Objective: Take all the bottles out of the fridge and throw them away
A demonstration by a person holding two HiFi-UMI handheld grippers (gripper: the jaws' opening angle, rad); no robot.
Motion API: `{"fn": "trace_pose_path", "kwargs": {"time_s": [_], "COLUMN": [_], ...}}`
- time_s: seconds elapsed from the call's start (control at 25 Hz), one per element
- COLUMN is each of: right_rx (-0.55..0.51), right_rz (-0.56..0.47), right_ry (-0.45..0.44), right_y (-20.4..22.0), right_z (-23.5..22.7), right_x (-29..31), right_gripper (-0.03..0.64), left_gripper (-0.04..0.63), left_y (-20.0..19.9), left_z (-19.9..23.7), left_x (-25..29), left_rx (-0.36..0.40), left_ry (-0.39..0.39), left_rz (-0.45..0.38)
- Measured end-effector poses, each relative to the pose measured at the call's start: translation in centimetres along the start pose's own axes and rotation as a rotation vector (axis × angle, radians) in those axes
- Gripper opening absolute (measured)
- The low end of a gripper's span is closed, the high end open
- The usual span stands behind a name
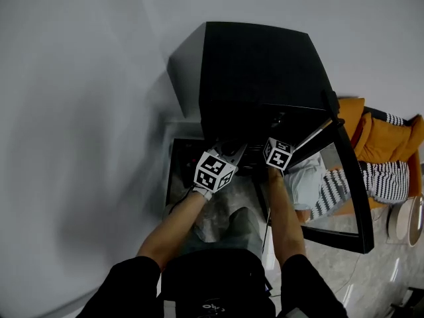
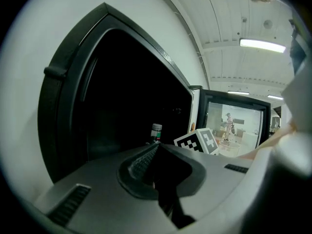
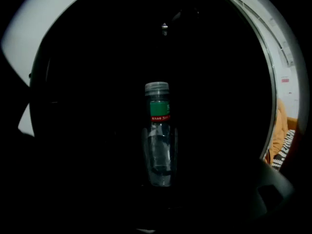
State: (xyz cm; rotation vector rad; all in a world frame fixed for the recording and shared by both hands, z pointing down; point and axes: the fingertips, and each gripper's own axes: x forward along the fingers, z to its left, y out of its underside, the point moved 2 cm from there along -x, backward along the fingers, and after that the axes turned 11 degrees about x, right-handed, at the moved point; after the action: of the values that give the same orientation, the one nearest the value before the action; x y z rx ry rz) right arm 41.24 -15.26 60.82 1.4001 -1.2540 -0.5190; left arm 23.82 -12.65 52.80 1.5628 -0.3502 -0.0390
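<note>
Open fridge, seen from the head camera: my two forearms reach down out of black sleeves, each hand holding a gripper at the mouth of the cabinet.

The left gripper (image 2: 156,149) is nearest, with its jaws pressed together and gripping nothing. Just beside it, toward the door side, the right gripper (image 1: 276,140) has its jaws spread wide. Its own view is too dark to show the pads, and I see nothing pinched in them.

Straight ahead of the right jaws and apart from them, a clear plastic bottle (image 3: 158,135) stands upright in the unlit interior. It has a pale cap, and a green band with a red strip wraps it below the neck. The left gripper's camera catches only the bottle's cap, showing past the marker cube of the right gripper.

The black fridge (image 1: 258,65) stands on a pale floor. Its glass-fronted door (image 1: 350,177) is swung out to my right. Beyond the door lie orange fabric (image 1: 384,134) and a striped cloth (image 1: 387,177).
</note>
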Motion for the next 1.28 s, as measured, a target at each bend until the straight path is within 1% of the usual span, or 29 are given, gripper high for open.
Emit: {"fn": "trace_pose_path", "kwargs": {"time_s": [0.12, 0.2, 0.36, 0.48, 0.52, 0.56, 0.6, 0.76, 0.96, 1.12, 1.28], "right_rx": [-0.009, -0.014, -0.030, -0.053, -0.066, -0.070, -0.067, -0.069, -0.089, -0.090, -0.071], "right_rz": [-0.002, 0.000, -0.026, 0.001, 0.013, 0.017, 0.014, -0.016, -0.023, 0.008, 0.060], "right_ry": [0.011, 0.002, 0.013, 0.042, 0.050, 0.052, 0.047, 0.028, -0.020, -0.040, -0.051], "right_y": [0.5, 1.3, 1.3, 1.8, 2.0, 2.1, 2.2, 1.5, 1.3, 1.0, 0.1], "right_z": [-0.5, -0.6, -0.9, -1.3, -1.5, -1.5, -1.4, -0.6, 0.8, 1.8, 2.9], "right_x": [1.4, 2.4, 4.3, 4.6, 4.6, 4.6, 4.5, 2.3, -0.6, -4.5, -9.5], "right_gripper": [0.365, 0.365, 0.364, 0.363, 0.353, 0.316, 0.315, 0.310, 0.308, 0.307, 0.307], "left_gripper": [0.002, 0.002, 0.002, 0.002, 0.002, 0.002, 0.002, 0.002, 0.002, 0.002, 0.002], "left_y": [1.2, 1.7, 2.2, 2.7, 2.8, 2.7, 2.5, 2.0, 1.2, -0.3, -3.4], "left_z": [0.7, 0.7, 0.9, 0.7, 0.7, 0.9, 1.1, 1.5, 1.1, -0.4, -2.5], "left_x": [0.9, 1.4, 2.0, 2.0, 2.0, 1.9, 1.9, 1.2, 0.5, -0.5, -2.2], "left_rx": [-0.002, 0.000, 0.015, 0.020, 0.023, 0.028, 0.033, 0.036, 0.025, 0.012, -0.002], "left_ry": [-0.011, -0.010, -0.004, 0.003, 0.004, 0.001, -0.003, -0.019, -0.025, -0.018, -0.009], "left_rz": [0.008, 0.011, 0.009, 0.016, 0.016, 0.016, 0.014, 0.018, 0.033, 0.050, 0.073]}}
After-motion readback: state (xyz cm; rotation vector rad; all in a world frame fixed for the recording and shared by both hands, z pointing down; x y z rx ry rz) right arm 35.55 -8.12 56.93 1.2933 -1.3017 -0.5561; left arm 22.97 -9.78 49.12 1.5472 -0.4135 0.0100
